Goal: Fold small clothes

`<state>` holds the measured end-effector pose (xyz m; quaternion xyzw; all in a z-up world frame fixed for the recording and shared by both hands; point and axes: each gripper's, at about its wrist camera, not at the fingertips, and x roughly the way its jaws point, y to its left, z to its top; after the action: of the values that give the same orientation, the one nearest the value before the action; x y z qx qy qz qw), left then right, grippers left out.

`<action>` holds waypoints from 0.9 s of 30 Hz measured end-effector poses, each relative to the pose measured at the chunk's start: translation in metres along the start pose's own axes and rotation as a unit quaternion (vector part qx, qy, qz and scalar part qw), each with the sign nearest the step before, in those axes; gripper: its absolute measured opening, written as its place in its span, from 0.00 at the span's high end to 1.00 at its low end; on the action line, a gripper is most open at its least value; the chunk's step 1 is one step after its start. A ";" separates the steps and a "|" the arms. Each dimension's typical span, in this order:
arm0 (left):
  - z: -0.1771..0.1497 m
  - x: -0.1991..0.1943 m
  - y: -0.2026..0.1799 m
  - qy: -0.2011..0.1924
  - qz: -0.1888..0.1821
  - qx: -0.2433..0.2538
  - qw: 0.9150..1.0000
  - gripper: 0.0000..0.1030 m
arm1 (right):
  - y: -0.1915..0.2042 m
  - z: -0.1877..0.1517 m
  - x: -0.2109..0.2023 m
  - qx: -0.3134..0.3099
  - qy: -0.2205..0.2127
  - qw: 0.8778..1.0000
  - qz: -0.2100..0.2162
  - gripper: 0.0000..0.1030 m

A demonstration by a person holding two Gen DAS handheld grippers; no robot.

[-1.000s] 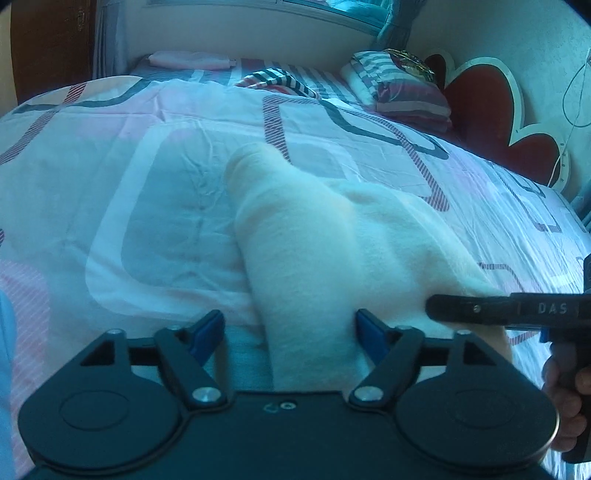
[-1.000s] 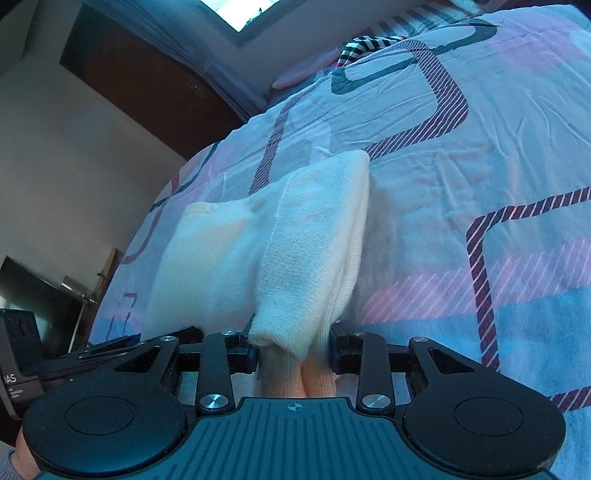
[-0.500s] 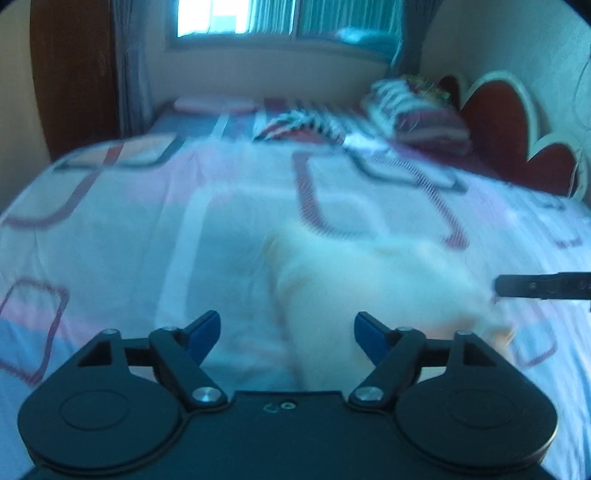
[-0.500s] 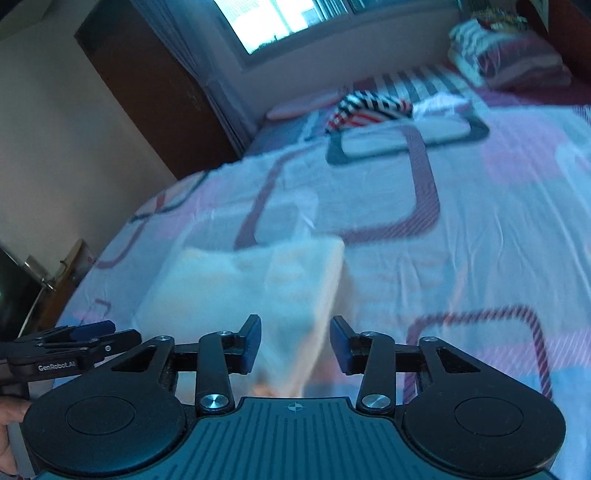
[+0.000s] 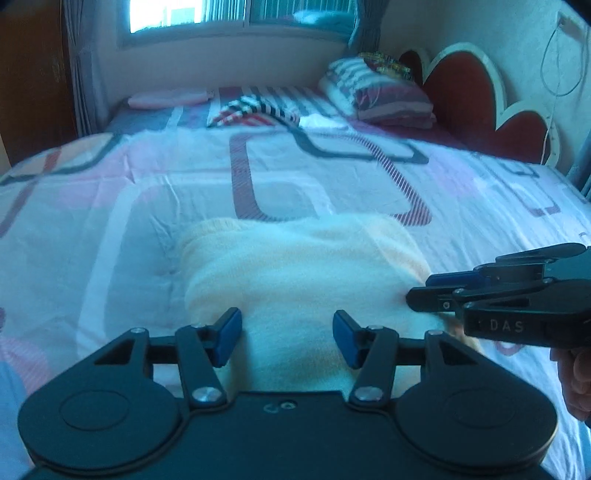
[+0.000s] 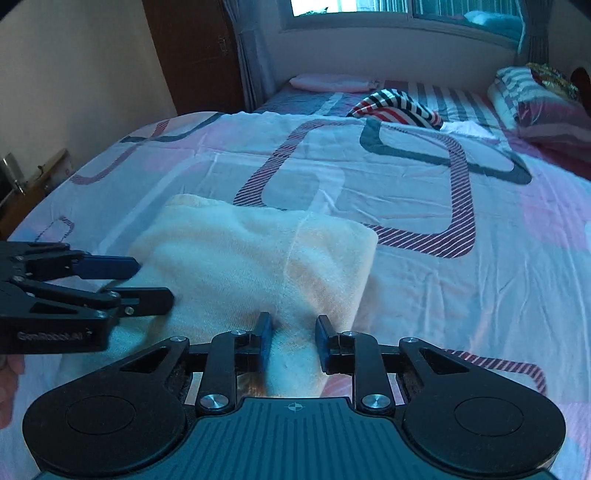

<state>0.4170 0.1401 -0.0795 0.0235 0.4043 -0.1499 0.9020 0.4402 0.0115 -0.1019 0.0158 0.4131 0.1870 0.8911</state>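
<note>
Now: cream knit garment folded into a thick pad, lying flat on the patterned bedsheet at the near end of the bed. Left gripper poised above the near left part of the pad, blue-padded fingers roughly half apart and closing, cloth seen in the gap but below the pads, nothing pinched. Seen from the right wrist, same left gripper reaching in from the left over the garment's left edge, a hand partly visible at the frame edge. Right gripper over the near right part of the pad, close to a seam running near to far, fingers narrowly apart and closing, pads not pressing on the cloth as far as can be told. In the left wrist view, right gripper entering from the right at the pad's right edge, held by a hand. Farther up the bed: a red, white and dark striped garment, a flat pink pillow at the far left, striped folded bedding at the far right beside a red scalloped headboard. Window and curtains along the far wall.
</note>
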 end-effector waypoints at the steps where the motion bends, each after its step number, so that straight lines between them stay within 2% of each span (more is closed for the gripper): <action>1: -0.002 -0.007 0.000 -0.003 0.005 0.005 1.000 0.49 | 0.005 -0.001 -0.009 -0.007 -0.007 1.000 0.002 0.77; 5: -0.026 -0.026 0.001 -0.008 0.013 0.009 1.000 0.49 | 0.025 -0.016 -0.034 -0.028 -0.017 0.999 0.023 0.77; 8: -0.041 -0.020 0.003 0.013 0.022 0.010 1.000 0.47 | 0.036 -0.034 -0.020 -0.064 0.016 0.998 -0.009 0.77; 11: -0.043 -0.016 0.011 0.019 0.005 -0.023 1.000 0.46 | 0.026 -0.043 -0.013 -0.033 0.023 0.999 -0.012 0.77; 15: -0.046 -0.033 0.006 0.015 0.010 -0.015 1.000 0.49 | 0.030 -0.043 -0.034 -0.032 0.011 0.999 -0.018 0.78; 18: -0.061 -0.049 0.001 0.020 0.003 -0.017 1.000 0.48 | 0.033 -0.053 -0.056 -0.021 0.008 1.000 -0.002 0.78; 24: -0.103 -0.058 -0.009 0.047 0.004 -0.042 0.998 0.48 | 0.040 -0.096 -0.055 -0.012 0.055 0.998 -0.002 0.78; 27: -0.112 -0.063 -0.009 0.042 0.011 -0.063 0.997 0.46 | 0.033 -0.106 -0.057 0.016 0.045 0.999 0.004 0.78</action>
<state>0.2936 0.1658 -0.1077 -0.0230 0.4499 -0.1126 0.8857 0.3171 0.0090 -0.1240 0.0233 0.4557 0.1848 0.8704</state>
